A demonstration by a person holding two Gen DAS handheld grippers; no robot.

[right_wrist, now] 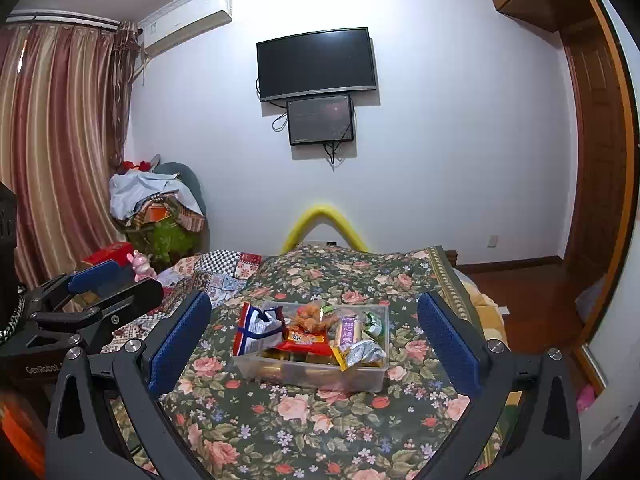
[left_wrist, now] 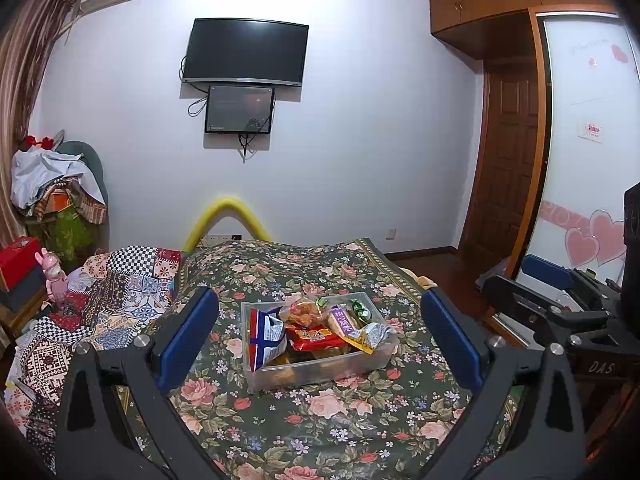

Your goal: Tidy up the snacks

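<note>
You are holding both tools level with the bed, side by side, each looking across the floral bedspread (left_wrist: 320,420) toward the white wall. Your left hand-held gripper (left_wrist: 320,336) is standing released, its blue pads (left_wrist: 188,332) spread wide with nothing between them but the view of the bed. Your right hand-held gripper (right_wrist: 316,340) is likewise standing fully spread and gripping nothing; its blue pads (right_wrist: 180,340) are framing the snacks from either side without touching them.

The clear plastic bin (left_wrist: 320,372) is sitting on the bedspread, ahead of both tools and apart from them. It is holding a loose heap of snacks: a red, white and blue bag (left_wrist: 266,334) is leaning at the left end and poking above the rim, a red packet (left_wrist: 316,338) is lying across the middle, a clear bag of orange-brown pieces (left_wrist: 304,312) is resting behind it, a purple-labelled packet (left_wrist: 342,318) is standing tilted toward the right, and a yellow and silver wrapper (left_wrist: 370,338) is hanging over the right front edge. A small green wrapper (left_wrist: 360,308) is showing at the back right.

In the right wrist view, your left tool is showing at the left edge, beside a patchwork quilt (right_wrist: 224,276).
</note>
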